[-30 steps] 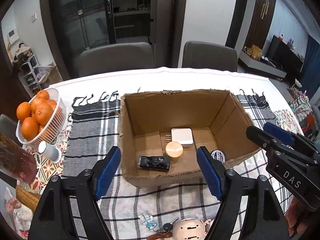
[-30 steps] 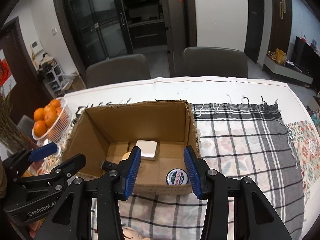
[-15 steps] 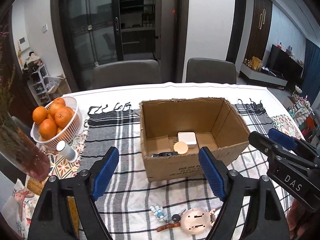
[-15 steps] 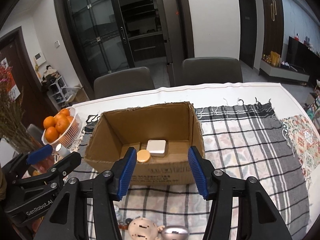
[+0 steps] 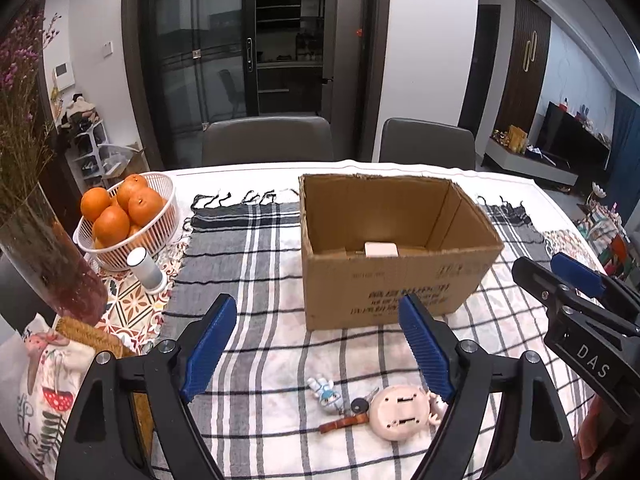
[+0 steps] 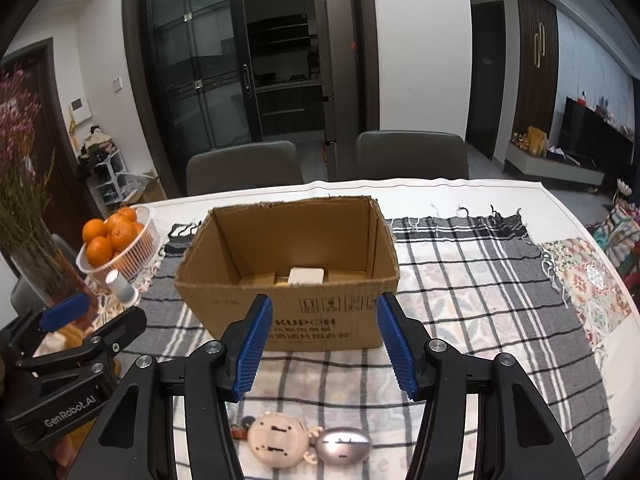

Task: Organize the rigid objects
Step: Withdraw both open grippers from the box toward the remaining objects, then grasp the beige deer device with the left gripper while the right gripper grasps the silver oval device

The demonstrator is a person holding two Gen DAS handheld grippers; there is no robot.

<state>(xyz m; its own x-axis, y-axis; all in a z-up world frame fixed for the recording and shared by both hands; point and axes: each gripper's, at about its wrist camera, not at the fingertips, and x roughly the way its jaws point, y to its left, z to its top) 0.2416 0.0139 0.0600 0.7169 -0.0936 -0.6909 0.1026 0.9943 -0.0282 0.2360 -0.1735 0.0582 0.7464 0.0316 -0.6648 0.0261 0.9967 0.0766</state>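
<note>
Both the left gripper (image 5: 320, 348) and right gripper (image 6: 324, 344) are hovering with fingers apart, holding nothing. The round pink gadget (image 6: 280, 442) and silver egg-shaped object (image 6: 344, 445) are lying on the bench before the cardboard box (image 6: 292, 280); probably light, hard, slippery, best pinched across their flanks.

Open cardboard box (image 6: 296, 312) upright on the cloth — round pink gadget (image 6: 277, 444) and silver egg (image 6: 343, 443) touching.
</note>
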